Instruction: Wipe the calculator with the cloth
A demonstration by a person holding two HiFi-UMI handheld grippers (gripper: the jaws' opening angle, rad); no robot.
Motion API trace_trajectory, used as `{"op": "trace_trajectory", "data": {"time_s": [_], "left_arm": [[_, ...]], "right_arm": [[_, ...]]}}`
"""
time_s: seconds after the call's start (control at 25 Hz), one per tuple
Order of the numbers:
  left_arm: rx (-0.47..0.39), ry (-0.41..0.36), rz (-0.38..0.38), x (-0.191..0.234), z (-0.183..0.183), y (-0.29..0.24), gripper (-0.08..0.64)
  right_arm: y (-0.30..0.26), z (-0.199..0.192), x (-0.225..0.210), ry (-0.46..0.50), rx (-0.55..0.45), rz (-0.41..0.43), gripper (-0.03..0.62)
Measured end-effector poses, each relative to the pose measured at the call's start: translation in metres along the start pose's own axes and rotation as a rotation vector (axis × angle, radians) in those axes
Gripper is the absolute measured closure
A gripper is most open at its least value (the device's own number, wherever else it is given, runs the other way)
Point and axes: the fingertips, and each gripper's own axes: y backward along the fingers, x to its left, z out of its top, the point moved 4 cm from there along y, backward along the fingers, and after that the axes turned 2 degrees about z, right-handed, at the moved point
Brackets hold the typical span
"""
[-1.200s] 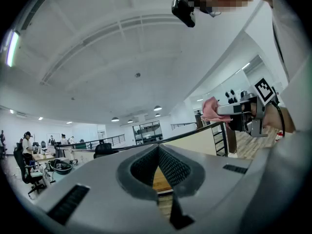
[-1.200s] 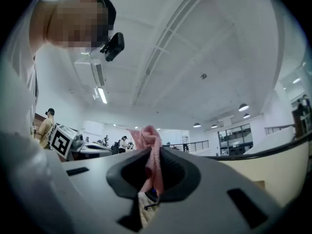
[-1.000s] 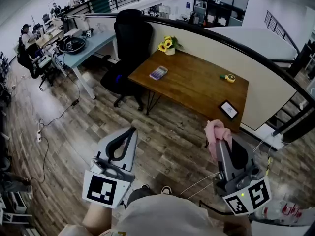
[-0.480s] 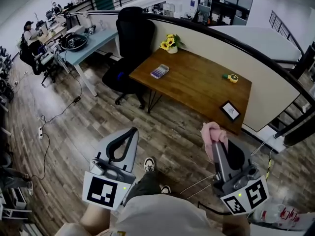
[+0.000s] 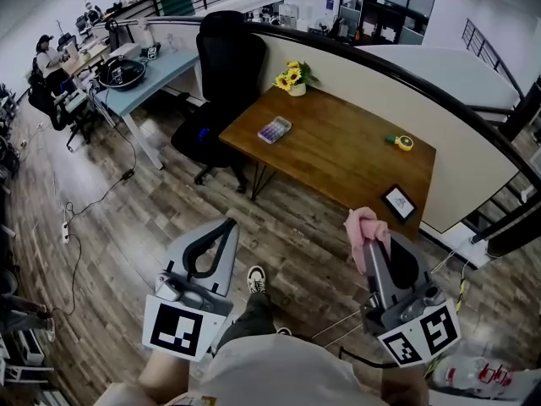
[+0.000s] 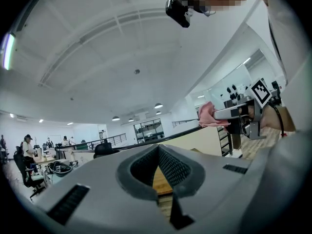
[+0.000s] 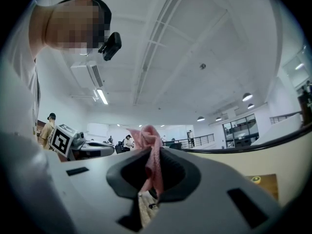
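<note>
A grey calculator (image 5: 273, 128) with purple keys lies near the far left corner of a wooden desk (image 5: 338, 155). My right gripper (image 5: 369, 238) is shut on a pink cloth (image 5: 364, 225), held over the floor in front of the desk's near right corner. The cloth (image 7: 148, 152) bunches up between the right jaws in the right gripper view. My left gripper (image 5: 225, 227) is shut and holds nothing, low over the floor at the left. In the left gripper view the right gripper with the cloth (image 6: 212, 115) shows at the right.
A black office chair (image 5: 224, 79) stands at the desk's left end. Yellow flowers (image 5: 292, 76), a small yellow object (image 5: 403, 143) and a framed picture (image 5: 398, 202) are on the desk. A curved partition wall (image 5: 397, 100) runs behind it. A shoe (image 5: 256, 280) shows below.
The desk has shifted slightly nearer and rightward in the head view as the person steps forward; a foot has appeared. Both grippers stay as they were, the cloth still held.
</note>
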Motion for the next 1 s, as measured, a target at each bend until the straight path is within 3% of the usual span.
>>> {"op": "trace_trajectory", "data": {"time_s": [0.8, 1.0], "left_arm": [[0.012, 0.012, -0.062, 0.196, -0.042, -0.192, 0.557], [-0.002, -0.033, -0.101, 0.222, -0.051, -0.226, 0.557]], "right_arm": [[-0.259, -0.046, -0.059, -0.025, 0.144, -0.009, 0.552], [-0.304, -0.061, -0.068, -0.05, 0.157, -0.01, 0.552]]}}
